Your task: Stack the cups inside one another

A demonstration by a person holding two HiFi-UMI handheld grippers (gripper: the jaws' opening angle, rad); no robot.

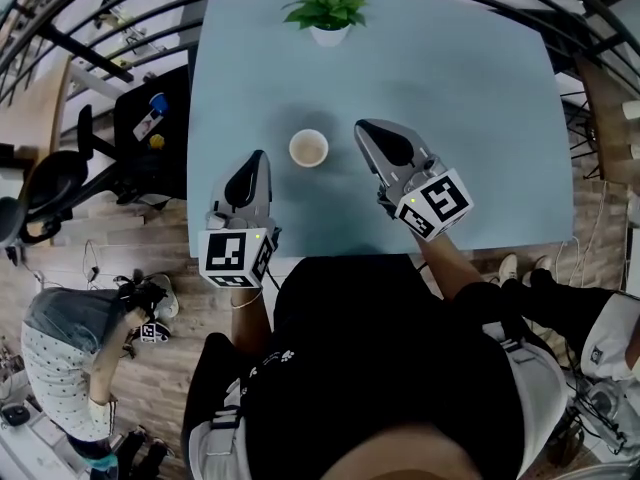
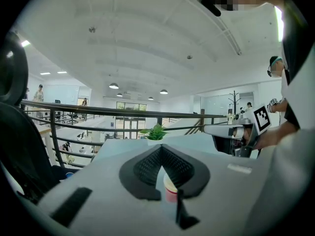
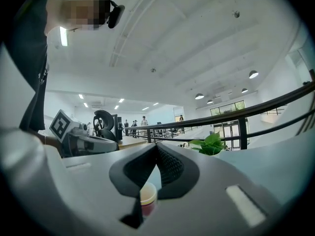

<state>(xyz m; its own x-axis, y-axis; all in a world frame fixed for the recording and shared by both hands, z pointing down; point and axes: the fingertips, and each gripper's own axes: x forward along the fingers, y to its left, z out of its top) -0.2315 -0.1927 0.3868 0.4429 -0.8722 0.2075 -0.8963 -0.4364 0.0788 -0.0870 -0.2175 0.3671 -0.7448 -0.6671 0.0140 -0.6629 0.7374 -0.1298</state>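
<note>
A single cream-rimmed paper cup [image 1: 308, 148] stands upright on the light blue table [image 1: 470, 98]; whether more cups are nested in it I cannot tell. My left gripper [image 1: 260, 156] lies just left of the cup and apart from it, jaws shut on nothing. My right gripper [image 1: 363, 127] is just right of the cup, also shut and holding nothing. In the left gripper view the cup [image 2: 170, 188], red below its rim, shows behind the closed jaws of my left gripper [image 2: 160, 147]. The right gripper view shows the cup [image 3: 147, 196] behind my right gripper [image 3: 156, 145].
A small potted plant [image 1: 328, 13] stands at the table's far edge. Black railings [image 1: 90, 53] run around the table. Dark exercise equipment [image 1: 60, 183] stands to the left, and another person [image 1: 75, 353] is on the wooden floor at lower left.
</note>
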